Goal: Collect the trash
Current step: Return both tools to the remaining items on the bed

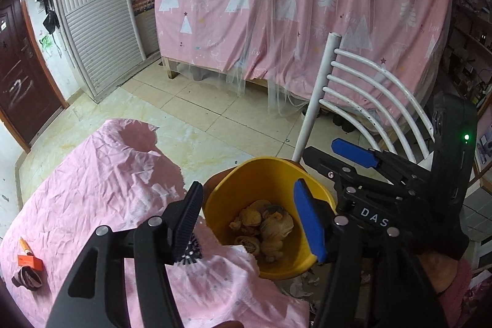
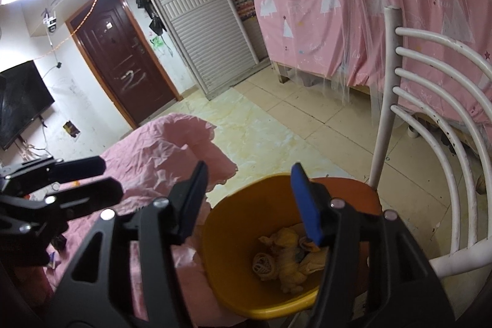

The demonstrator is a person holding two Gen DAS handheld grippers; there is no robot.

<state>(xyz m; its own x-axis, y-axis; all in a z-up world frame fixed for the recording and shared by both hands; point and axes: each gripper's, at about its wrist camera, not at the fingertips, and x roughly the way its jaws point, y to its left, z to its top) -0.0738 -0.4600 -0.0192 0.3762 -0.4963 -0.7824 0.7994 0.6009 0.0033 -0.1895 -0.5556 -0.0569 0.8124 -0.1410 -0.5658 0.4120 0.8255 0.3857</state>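
- Holding nothing: left gripper (image 1: pixel 249 223) and right gripper (image 2: pixel 249 205), jaws apart above the bin (image 1: pixel 243 174).
- Peels (image 1: pixel 264 226) inside: light, soft, likely crumbly (pinch gently).

A pink patterned curtain (image 1: pixel 307 5) hangs across the back of the room above a pale tiled floor (image 1: pixel 215 106). A white chair (image 2: pixel 430 119) with curved bars stands at the right. A dark brown door (image 2: pixel 123 63) and a grey slatted wardrobe (image 2: pixel 200 29) line the left wall, near a wall-mounted television (image 2: pixel 21 103).
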